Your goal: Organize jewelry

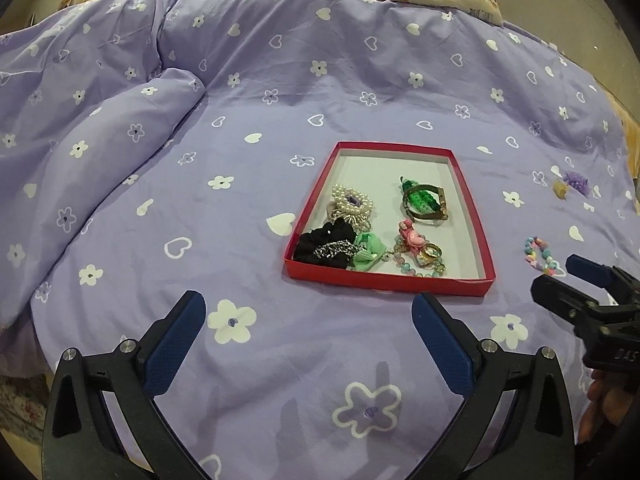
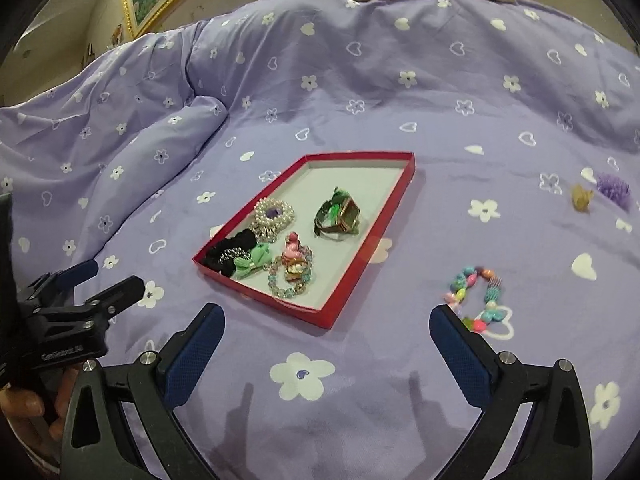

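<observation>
Jewelry mostly gathered in shallow red cardboard tray (image 1: 390, 280) on lilac flowered bed cover (image 1: 240, 208): pearl hair tie (image 1: 352, 202), black scrunchie (image 1: 326, 246), green bow (image 1: 368, 256), green-strapped watch (image 1: 424, 202), pink charm bracelet (image 1: 416, 250).

Left outside, right of tray: pastel bead bracelet (image 2: 478, 298), purple flower clip (image 2: 614, 190), small tan piece (image 2: 582, 199).

Left claw (image 1: 308, 320) spread wide, empty. Right claw (image 2: 326, 330) likewise, near bead bracelet.
</observation>
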The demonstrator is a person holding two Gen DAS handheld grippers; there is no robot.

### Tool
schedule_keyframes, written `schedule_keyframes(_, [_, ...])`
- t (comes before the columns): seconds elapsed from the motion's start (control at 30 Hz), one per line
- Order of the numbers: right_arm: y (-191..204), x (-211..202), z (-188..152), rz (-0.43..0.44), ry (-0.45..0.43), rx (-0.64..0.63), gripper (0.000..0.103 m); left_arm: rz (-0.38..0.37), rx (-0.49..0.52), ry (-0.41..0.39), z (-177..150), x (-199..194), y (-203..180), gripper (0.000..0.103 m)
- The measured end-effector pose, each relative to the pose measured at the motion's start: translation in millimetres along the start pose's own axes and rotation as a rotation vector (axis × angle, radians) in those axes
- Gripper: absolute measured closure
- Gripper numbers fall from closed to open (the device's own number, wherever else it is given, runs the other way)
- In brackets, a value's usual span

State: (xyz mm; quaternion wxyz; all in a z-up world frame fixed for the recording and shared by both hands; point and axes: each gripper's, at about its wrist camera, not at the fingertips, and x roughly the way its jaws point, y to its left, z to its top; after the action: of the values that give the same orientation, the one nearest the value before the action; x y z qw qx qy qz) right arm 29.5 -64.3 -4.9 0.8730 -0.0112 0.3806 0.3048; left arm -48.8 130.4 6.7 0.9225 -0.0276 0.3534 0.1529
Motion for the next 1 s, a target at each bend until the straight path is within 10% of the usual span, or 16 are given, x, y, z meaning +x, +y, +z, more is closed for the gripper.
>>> schedule_keyframes(1.0, [1.7,4.1,-8.5,0.015,0.021,-0.004,0.0,-0.021,0.005,0.014,-6.2,-3.4,-9.6,0.0])
